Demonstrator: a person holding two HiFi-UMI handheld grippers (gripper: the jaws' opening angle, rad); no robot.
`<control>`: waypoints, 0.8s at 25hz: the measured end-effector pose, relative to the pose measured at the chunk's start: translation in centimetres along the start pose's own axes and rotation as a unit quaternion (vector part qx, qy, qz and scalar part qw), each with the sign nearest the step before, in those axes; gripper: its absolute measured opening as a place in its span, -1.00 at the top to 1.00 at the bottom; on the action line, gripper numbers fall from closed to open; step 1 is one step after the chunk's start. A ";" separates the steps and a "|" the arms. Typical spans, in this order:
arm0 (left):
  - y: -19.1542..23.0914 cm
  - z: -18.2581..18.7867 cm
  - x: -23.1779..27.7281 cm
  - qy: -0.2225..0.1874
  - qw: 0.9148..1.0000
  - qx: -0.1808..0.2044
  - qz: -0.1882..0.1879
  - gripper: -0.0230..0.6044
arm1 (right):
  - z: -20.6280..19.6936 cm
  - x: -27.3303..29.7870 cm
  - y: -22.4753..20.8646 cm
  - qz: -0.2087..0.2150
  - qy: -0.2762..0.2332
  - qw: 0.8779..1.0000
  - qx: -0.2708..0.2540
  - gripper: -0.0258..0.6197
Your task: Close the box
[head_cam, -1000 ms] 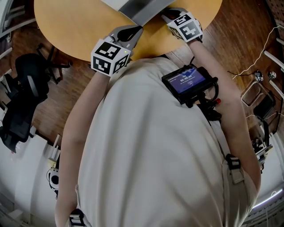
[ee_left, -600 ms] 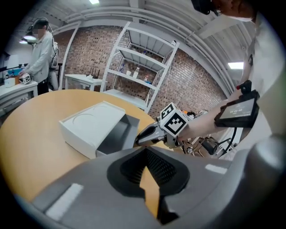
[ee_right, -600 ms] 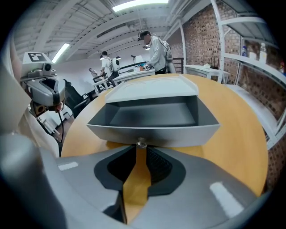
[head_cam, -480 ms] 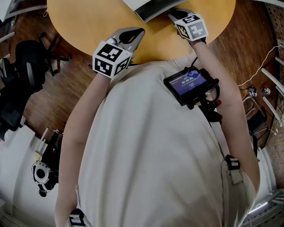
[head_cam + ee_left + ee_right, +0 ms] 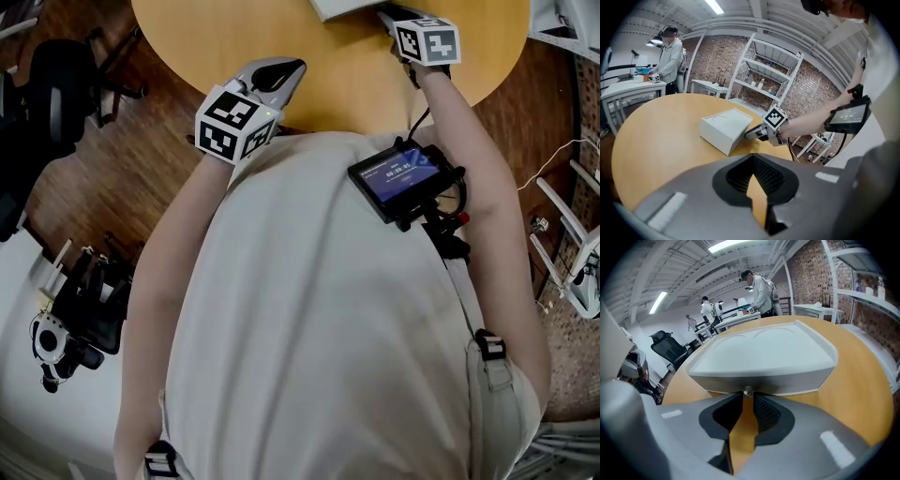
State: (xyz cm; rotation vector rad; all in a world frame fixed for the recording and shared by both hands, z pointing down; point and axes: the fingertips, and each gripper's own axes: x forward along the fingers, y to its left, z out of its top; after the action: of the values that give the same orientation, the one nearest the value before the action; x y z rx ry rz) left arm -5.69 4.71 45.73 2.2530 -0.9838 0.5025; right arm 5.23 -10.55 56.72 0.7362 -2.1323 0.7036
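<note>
A white box (image 5: 724, 129) with its lid down rests on the round wooden table (image 5: 656, 136). In the head view only its corner (image 5: 342, 7) shows at the top edge. My right gripper (image 5: 746, 393) sits at the box's (image 5: 764, 357) front wall, its tips closed round a small metal stud (image 5: 748, 392) at the lower edge. The same gripper (image 5: 749, 133) touches the box's near corner in the left gripper view. My left gripper (image 5: 286, 67) hovers over the table's near edge, apart from the box, its tips (image 5: 752, 157) together with nothing between them.
A black office chair (image 5: 56, 75) stands left of the table (image 5: 375, 75). Black gear (image 5: 75, 319) lies on a white surface at lower left. A screen device (image 5: 398, 173) hangs on my chest. White shelving (image 5: 764, 75) and people (image 5: 759, 287) stand beyond the table.
The head view has swung, so table, box and right gripper now sit higher and farther right in it. The left gripper has kept its place near the table's edge.
</note>
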 end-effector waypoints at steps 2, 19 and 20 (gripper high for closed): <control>0.2 -0.1 -0.4 -0.006 1.000 -0.006 0.009 0.93 | 0.5 0.0 -0.3 -0.004 0.001 1.000 0.005 0.72; 3.3 1.8 1.1 -0.010 1.000 -0.008 -0.016 0.93 | -2.0 -1.8 -1.6 -0.010 -0.020 0.997 0.069 0.63; 3.6 2.1 1.1 -0.011 1.000 -0.007 -0.018 0.93 | -1.8 -2.3 -1.2 -0.009 -0.023 0.997 0.069 0.69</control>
State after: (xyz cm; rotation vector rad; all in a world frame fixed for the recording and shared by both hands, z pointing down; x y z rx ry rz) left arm -7.48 0.84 46.25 2.2637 -0.9536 0.4555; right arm 8.14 -9.49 56.19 0.8509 -2.1330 0.8381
